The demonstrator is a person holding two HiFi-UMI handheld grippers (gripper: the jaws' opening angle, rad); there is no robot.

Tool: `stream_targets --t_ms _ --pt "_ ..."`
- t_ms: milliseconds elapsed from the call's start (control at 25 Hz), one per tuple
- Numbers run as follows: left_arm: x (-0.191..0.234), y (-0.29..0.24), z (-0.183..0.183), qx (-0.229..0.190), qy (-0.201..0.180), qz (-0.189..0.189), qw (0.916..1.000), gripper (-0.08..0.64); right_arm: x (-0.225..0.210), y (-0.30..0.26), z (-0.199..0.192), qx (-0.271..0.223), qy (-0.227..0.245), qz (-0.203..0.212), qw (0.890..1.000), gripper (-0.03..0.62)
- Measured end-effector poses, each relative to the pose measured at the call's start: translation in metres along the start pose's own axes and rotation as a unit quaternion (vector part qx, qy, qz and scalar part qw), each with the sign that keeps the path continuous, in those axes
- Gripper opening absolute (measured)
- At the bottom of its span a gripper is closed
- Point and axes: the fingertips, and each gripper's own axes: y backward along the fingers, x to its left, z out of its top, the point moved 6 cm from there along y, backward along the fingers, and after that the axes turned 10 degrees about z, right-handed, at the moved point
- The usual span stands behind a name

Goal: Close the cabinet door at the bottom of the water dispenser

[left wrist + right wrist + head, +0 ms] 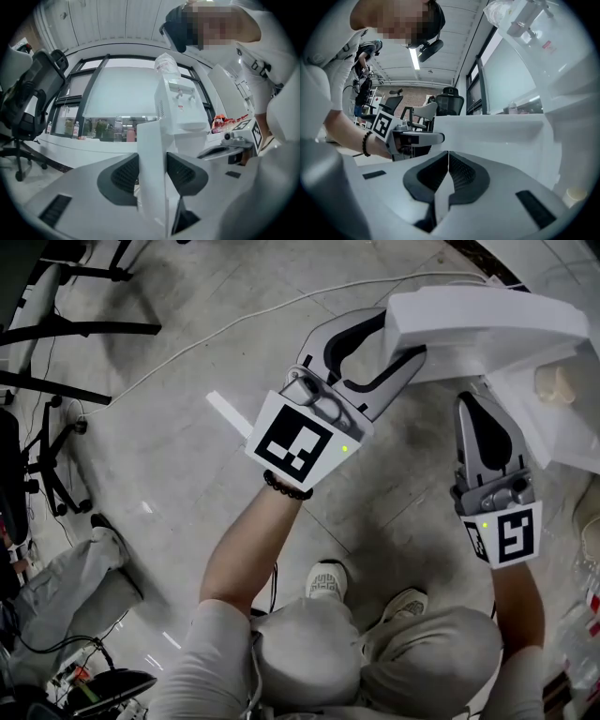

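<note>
Cabinet door [487, 320] stands swung out from the base of the water dispenser [180, 105], open, its free edge pointing toward the person crouched in front. Left gripper [401, 336] straddles that free edge: jaws spread wide, white panel between the two pads. The pads sit right against the panel faces in the left gripper view, but at this spread I read it as let go, not clamped (hard call). Straddling makes sense, since either pad can shove the door sideways without a real grip. Right gripper [476, 401] is clenched tight with nothing between the pads. It points level at the door's broad face from just beside it, apart from the panel as far as the head view shows. Closed jaws give a blunt tip, probably meant as a pusher. Task state: door not closed yet. Next move, as a judgement, is to swing the panel back toward the dispenser body until it sits flush. Risk: left jaw caught behind the closing edge.
</note>
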Motion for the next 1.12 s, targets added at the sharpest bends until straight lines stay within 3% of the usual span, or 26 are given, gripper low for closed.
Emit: stream_targets --t_ms 120,320,640,1120 --pt "-0.02 0.012 0.002 0.011 0.01 0.023 0.9996 0.19 0.01 0.018 -0.016 0.015 0.004 -0.015 1.0 0.015" --pt "-0.055 0.034 0.003 0.033 0.015 0.004 0.9993 0.178 0.023 0.048 -0.042 0.044 -0.009 -0.045 0.998 0.015" --pt "-0.089 0.045 0.005 0.029 0.009 0.019 0.9993 0.176 0.028 0.105 -0.076 0.084 -0.038 -0.112 0.989 0.016" --pt "-0.15 0.055 0.011 0.038 0.013 0.049 0.998 0.178 0.042 0.119 -0.065 0.061 -0.044 -0.142 0.987 0.017"
